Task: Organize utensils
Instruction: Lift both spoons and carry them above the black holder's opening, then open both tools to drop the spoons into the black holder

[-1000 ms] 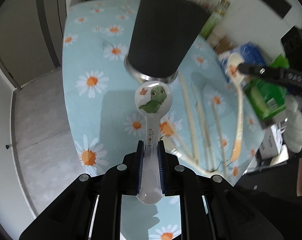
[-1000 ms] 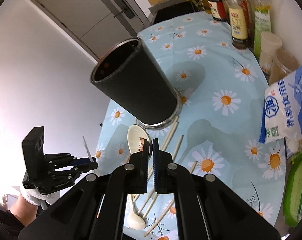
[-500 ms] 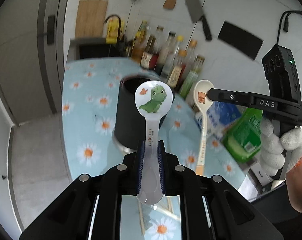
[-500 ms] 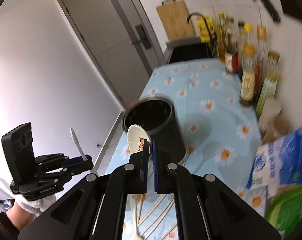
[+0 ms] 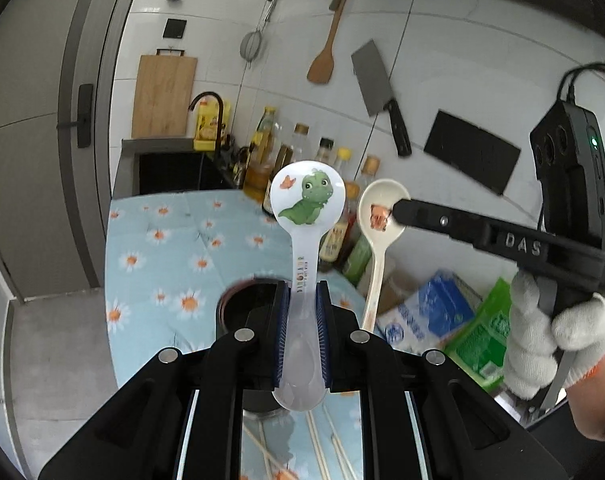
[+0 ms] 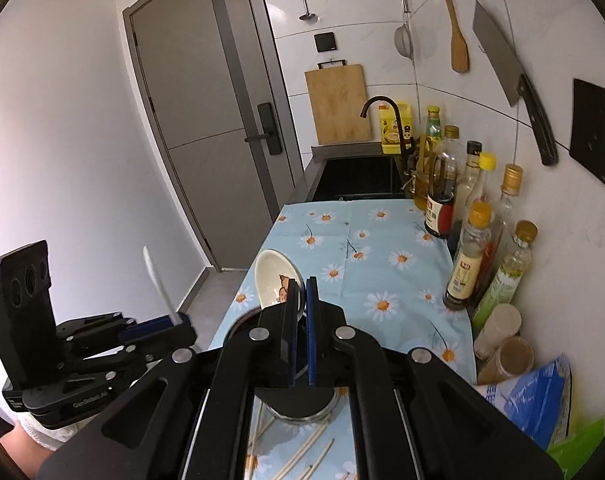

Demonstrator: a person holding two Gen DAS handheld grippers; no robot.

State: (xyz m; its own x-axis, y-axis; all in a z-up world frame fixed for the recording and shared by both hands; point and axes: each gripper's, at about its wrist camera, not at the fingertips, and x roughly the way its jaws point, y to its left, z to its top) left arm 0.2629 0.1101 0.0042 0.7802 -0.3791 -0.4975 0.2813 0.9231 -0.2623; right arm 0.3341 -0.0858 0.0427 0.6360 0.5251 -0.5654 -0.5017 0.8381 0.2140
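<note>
My left gripper (image 5: pixel 301 292) is shut on the handle of a white dinosaur spoon (image 5: pixel 307 204), bowl end up, held above the black utensil holder (image 5: pixel 242 304). My right gripper (image 6: pixel 300 284) is shut on the bowl of a cream spoon with an orange animal print (image 6: pixel 274 282); that spoon also shows in the left wrist view (image 5: pixel 380 216), its handle hanging down beside the holder. The holder's rim (image 6: pixel 242 320) sits just under the right gripper. Several wooden chopsticks (image 6: pixel 302 452) lie on the daisy-print cloth (image 6: pixel 382 264) near the holder's base.
Several sauce and oil bottles (image 6: pixel 470 264) line the right wall. A blue-and-white bag (image 5: pixel 426 316) and a green packet (image 5: pixel 486 344) lie at the right. A sink with a black tap (image 6: pixel 378 112) is beyond the cloth. A cleaver (image 6: pixel 510 76) hangs on the wall.
Both grippers have risen with their spoons from table level to above the holder's mouth and tilted up toward the wall. The two spoons have come close together.
</note>
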